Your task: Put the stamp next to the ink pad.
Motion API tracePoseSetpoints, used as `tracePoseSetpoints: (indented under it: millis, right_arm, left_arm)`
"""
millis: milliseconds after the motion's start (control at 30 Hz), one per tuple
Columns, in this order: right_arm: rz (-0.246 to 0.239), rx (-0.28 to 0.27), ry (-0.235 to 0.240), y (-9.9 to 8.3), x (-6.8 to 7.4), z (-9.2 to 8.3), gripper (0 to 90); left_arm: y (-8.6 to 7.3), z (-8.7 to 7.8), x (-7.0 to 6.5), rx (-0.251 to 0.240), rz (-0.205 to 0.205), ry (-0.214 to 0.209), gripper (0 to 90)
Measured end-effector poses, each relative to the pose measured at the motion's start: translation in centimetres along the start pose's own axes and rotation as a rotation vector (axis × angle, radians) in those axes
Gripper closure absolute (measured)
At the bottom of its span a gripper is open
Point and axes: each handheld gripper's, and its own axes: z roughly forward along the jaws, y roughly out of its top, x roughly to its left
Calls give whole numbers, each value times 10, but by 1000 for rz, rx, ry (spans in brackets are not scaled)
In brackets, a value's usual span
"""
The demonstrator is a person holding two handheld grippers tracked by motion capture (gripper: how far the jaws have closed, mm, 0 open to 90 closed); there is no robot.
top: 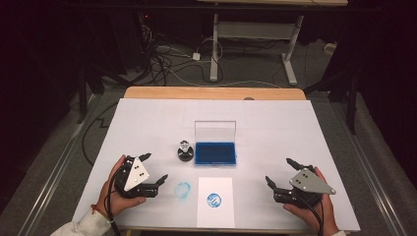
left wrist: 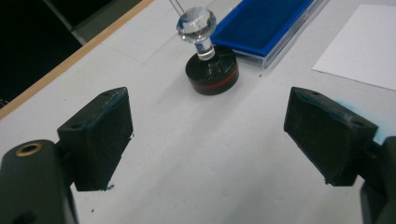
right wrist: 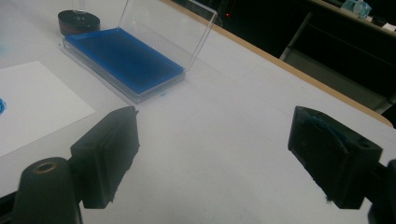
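While both tools, left tool (top: 155, 172) and right tool (top: 279, 173), gape wide, the blue mark (top: 214, 200) on the paper (top: 215, 216) stays unreadable.

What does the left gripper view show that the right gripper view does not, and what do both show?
Left gripper view alone: the stamp's clear knob, and the open left claw.

Right gripper view alone: the ink pad's upright clear lid, a blue mark on the paper's edge, and the open right claw.

Both: the stamp's black base, the blue ink pad, the white paper and the table.
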Motion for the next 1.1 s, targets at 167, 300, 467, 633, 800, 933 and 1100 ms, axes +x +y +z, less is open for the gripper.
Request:
tracePoseSetpoints:
  millis: [167,300,467,633,800,933,1100]
  right_arm:
    - [-4,6,-2,-1,1,1,175]
    - [-10,14,0,-3,2,1,176]
    - [-8,6,4,-1,3,1,177]
    - [-23,9,12,-1,4,3,178]
    - [-31,7,19,1,7,3,180]
    - [-33,0,14,2,8,2,180]
    - [-33,8,13,1,7,4,181]
  left_arm:
    - [-10,0,-1,41,2,1,153]
    - [-14,-1,-5,57,7,-9,153]
    - [-17,-2,-4,66,-11,-8,154]
    - [-16,-4,-5,55,-4,-1,153]
    - [-17,-5,-5,60,-1,-3,153]
    - [-16,-6,-5,55,3,-6,153]
    - [-17,-5,-5,63,2,-12,153]
